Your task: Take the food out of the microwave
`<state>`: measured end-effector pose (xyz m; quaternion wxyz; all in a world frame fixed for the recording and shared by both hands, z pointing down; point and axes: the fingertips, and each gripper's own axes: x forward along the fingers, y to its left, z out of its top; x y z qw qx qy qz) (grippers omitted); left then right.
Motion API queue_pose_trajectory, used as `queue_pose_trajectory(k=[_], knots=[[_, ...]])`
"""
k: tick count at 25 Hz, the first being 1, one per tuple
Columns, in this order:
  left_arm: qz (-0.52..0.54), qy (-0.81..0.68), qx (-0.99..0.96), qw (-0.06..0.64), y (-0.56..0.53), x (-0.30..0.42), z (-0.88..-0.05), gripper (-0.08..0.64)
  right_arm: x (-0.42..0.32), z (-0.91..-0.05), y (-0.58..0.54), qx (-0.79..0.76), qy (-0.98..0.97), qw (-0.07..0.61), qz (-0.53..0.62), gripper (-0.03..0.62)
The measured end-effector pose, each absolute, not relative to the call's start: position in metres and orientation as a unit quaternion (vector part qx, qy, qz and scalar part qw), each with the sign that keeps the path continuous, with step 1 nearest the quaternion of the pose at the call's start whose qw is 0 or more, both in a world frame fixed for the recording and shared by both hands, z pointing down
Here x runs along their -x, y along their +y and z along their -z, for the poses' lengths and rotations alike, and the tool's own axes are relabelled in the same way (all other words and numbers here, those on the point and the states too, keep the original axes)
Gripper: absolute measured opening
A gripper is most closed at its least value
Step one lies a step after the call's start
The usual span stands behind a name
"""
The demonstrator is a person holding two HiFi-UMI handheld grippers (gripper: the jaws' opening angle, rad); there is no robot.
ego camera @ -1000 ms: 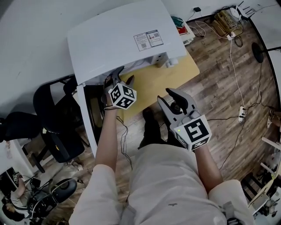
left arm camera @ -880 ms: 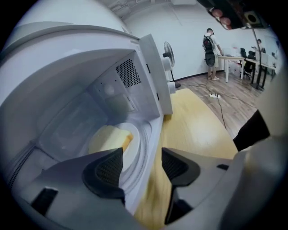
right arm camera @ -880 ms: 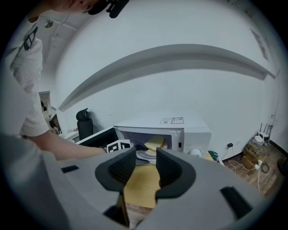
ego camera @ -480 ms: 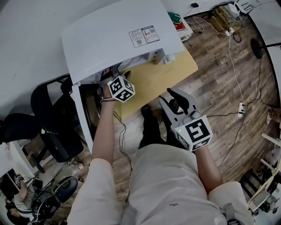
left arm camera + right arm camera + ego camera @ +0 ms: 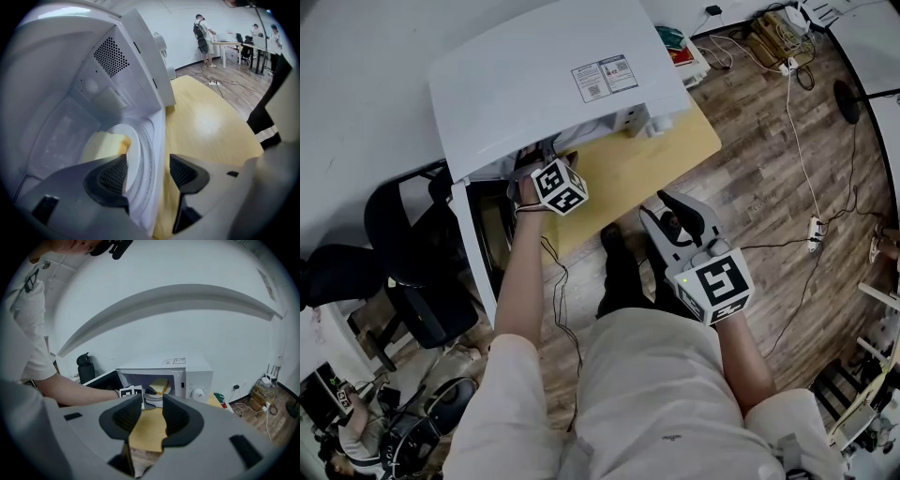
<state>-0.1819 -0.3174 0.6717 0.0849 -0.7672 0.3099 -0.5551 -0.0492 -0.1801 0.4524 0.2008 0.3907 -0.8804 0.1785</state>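
Note:
The white microwave stands on a yellow table with its door swung open to the left. Inside, a white plate carries a yellow slice of food; both also show in the right gripper view, the food on the plate. My left gripper reaches into the opening. Its jaws have just been opening and stand wide, with the plate's rim between the pads, not pressed. My right gripper hangs open and empty in front of the table, well back from the microwave.
A black office chair stands left of the open door. Cables and a power strip lie on the wooden floor at right. Boxes and clutter sit behind the table. People stand at desks far off.
My left gripper has gone a little deeper into the microwave's opening and rolled slightly. The right gripper has stayed where it was.

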Motion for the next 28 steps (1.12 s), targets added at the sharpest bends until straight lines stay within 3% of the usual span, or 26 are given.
queue_pose_trajectory(k=[28], knots=[[0.562, 0.305, 0.765, 0.078, -0.307, 0.175, -0.674, 0.270, 0.055, -0.450, -0.179, -0.390, -0.881, 0.192, -0.184, 0.126]])
